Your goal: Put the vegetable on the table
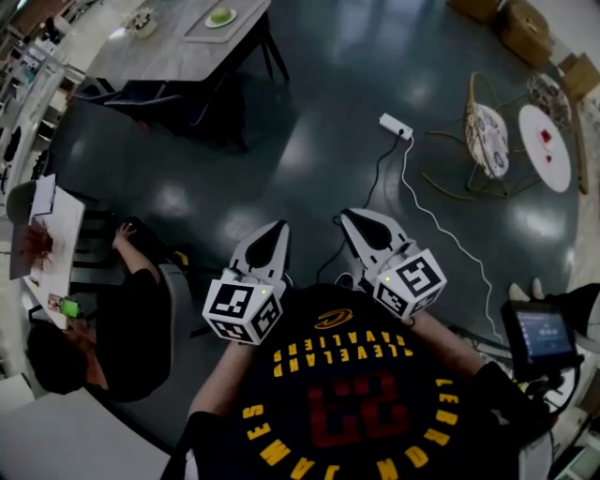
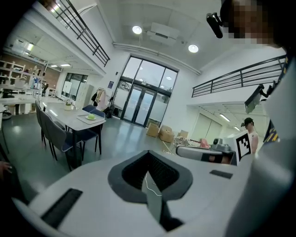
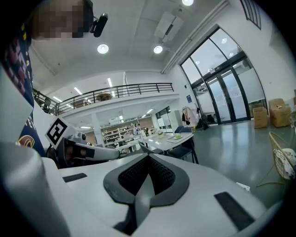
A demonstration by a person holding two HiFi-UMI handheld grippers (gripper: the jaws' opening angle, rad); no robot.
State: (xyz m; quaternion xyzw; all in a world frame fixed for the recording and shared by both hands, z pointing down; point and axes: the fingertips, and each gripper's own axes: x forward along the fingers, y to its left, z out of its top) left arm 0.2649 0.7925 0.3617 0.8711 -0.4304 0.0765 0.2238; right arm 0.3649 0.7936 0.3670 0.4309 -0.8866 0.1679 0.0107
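**Both grippers closed and empty**

The left gripper (image 1: 274, 234) and right gripper (image 1: 354, 223) are side by side above the dark floor (image 1: 309, 141), jaws together on nothing. Far off at 11 o'clock, the green vegetable (image 1: 221, 16) sits on a tray (image 1: 199, 28) on the table (image 1: 150, 56).

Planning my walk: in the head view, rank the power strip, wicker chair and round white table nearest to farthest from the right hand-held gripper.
1. Power strip, ahead of the right hand-held gripper.
2. Wicker chair, farther right.
3. Round white table, far right.
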